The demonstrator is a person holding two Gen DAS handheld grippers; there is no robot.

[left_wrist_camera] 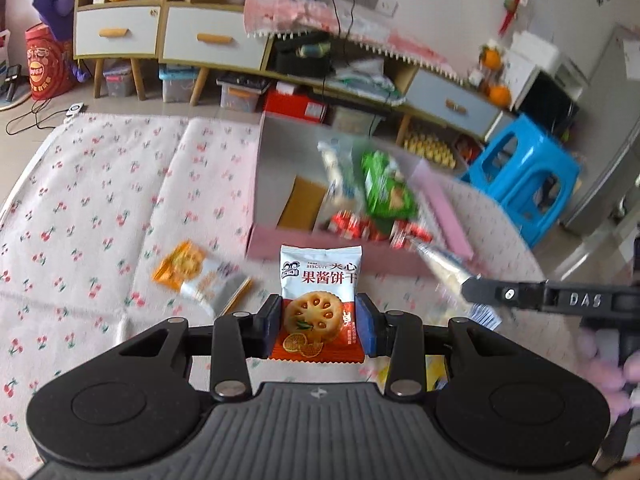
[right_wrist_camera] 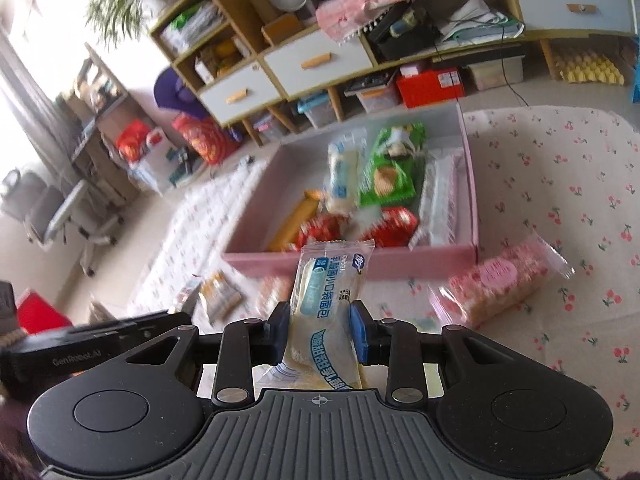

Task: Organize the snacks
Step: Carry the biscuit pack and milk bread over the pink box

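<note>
My left gripper is clamped on a biscuit packet; my right gripper pinches a bread packet, both held near the pink box. Inside it lie a green bag, red packets and others. Only the right view shows one pink packet on the cloth; the left shows one orange packet.

Bright daylight; motion blur throughout; fisheye-bent edges.
</note>
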